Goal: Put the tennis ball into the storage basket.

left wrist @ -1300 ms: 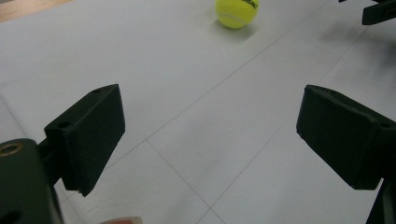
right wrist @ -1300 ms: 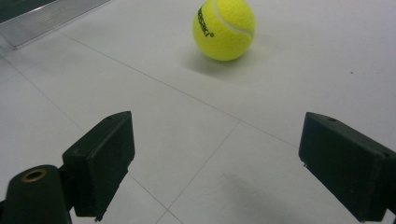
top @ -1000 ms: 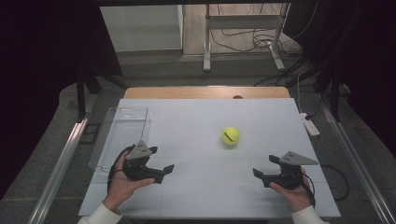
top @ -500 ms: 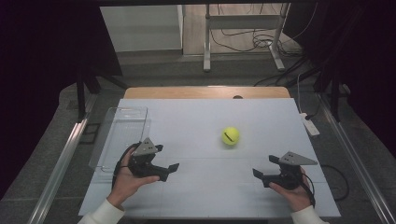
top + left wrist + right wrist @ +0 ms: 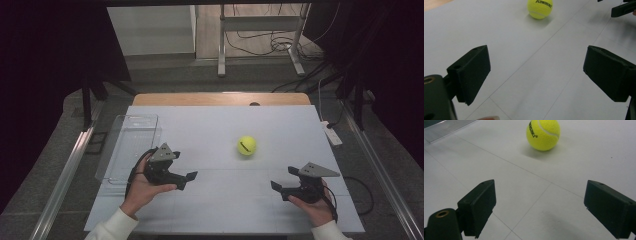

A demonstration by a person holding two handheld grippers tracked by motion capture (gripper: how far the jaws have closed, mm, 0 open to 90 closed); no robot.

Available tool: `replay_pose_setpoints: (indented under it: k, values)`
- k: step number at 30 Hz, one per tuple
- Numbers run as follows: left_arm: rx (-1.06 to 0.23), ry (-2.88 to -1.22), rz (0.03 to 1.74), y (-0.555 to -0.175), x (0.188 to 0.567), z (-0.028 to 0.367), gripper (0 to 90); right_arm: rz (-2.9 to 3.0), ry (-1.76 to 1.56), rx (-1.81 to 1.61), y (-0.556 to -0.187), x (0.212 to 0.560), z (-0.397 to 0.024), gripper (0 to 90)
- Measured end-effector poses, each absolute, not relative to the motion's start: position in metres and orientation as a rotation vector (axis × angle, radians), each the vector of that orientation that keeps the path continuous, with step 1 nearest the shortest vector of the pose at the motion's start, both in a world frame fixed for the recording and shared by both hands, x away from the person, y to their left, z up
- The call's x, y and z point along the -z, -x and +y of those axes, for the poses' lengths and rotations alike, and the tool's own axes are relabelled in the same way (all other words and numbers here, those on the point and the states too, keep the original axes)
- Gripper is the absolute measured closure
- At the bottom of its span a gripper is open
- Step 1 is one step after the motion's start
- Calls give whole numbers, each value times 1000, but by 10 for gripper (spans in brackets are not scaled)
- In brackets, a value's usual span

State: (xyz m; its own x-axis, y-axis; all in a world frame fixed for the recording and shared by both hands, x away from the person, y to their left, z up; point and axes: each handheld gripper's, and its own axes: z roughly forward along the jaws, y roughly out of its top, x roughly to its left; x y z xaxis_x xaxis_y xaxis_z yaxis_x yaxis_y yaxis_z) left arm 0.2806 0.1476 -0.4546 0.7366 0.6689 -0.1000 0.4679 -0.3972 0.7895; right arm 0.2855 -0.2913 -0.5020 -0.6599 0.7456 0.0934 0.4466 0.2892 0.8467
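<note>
High view: clear tray (image 5: 131,145) by left gripper (image 5: 186,179); both grippers' fingers spread, tennis ball (image 5: 246,145) apart

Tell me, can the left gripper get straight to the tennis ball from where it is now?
Probably yes. The left gripper has its jaws wide open and pointed toward the tennis ball, with only bare white table between them. The clear tray sits off to its other side, and the right gripper is well apart.

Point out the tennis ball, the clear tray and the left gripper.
tennis ball (image 5: 246,145): high view, middle of its yellow felt.
clear tray (image 5: 131,120): high view, far rim.
left gripper (image 5: 191,181): high view, midway between its open fingertips.
</note>
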Motion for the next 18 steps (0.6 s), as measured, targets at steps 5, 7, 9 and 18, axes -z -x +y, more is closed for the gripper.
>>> replay_pose_setpoints:
  k: [5,7,9,18]
  values:
    - [-287,-2071,847,-284,454,143,73,2244,-1082,-1311,-285,502,-292,107]
    - [-280,-2076,841,-286,454,141,71,2244,-1083,-1309,-286,502,-291,106]
    - [-280,-2075,835,-287,453,139,67,2244,-1082,-1308,-286,502,-291,107]
    - [-262,-2079,823,-292,451,132,53,2246,-1079,-1307,-285,502,-291,107]
